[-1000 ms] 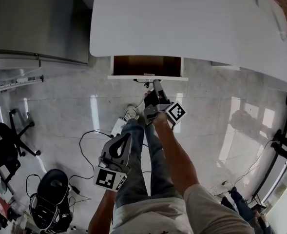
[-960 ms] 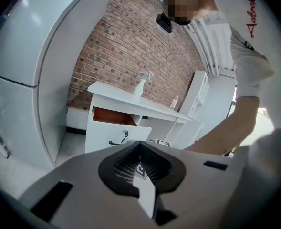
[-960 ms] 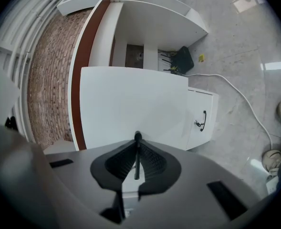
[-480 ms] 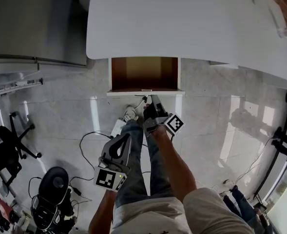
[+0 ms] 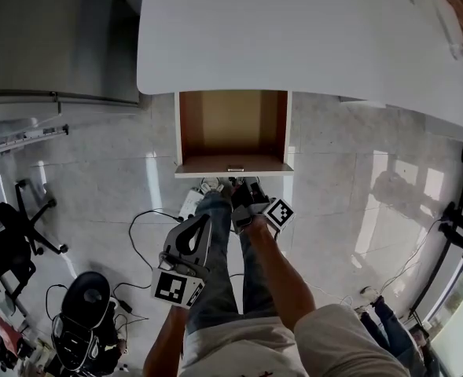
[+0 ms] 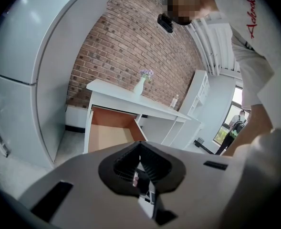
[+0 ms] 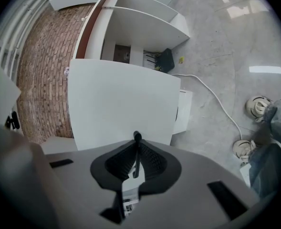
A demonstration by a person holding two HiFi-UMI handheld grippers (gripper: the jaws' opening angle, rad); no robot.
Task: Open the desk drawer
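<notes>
**Inspector:** Begin nearest the person. What is the condition of the tools?

**Assessor:** The left gripper (image 5: 202, 225) hangs by the person's thigh at 7 o'clock from its partner. Its jaws are pressed together on nothing, and it takes no part in the work. The right gripper (image 5: 245, 185) is further out on an extended arm. Its own view shows the jaws clenched on the thin dark metal drawer handle (image 7: 137, 142).

**Inspector:** Where is the task's object?

**Assessor:** The brown wooden drawer with the white front panel (image 5: 182, 128) lies at 12 o'clock from the right gripper. The handle sits in the middle of the panel. Most of the drawer's box stands out from under the broad white desk top (image 5: 294, 30). The inside that shows is bare.

**Inspector:** Which relation governs the next move?

**Assessor:** The drawer's line of travel runs from 12 to 6 o'clock, in line with the right forearm. The right gripper is the nearer tool and is already attached. In my judgement the opening is essentially done. Any remaining pull should go straight toward 6 o'clock, since a sideways drag could bind the runners. After that, the jaws need only let go.
</notes>
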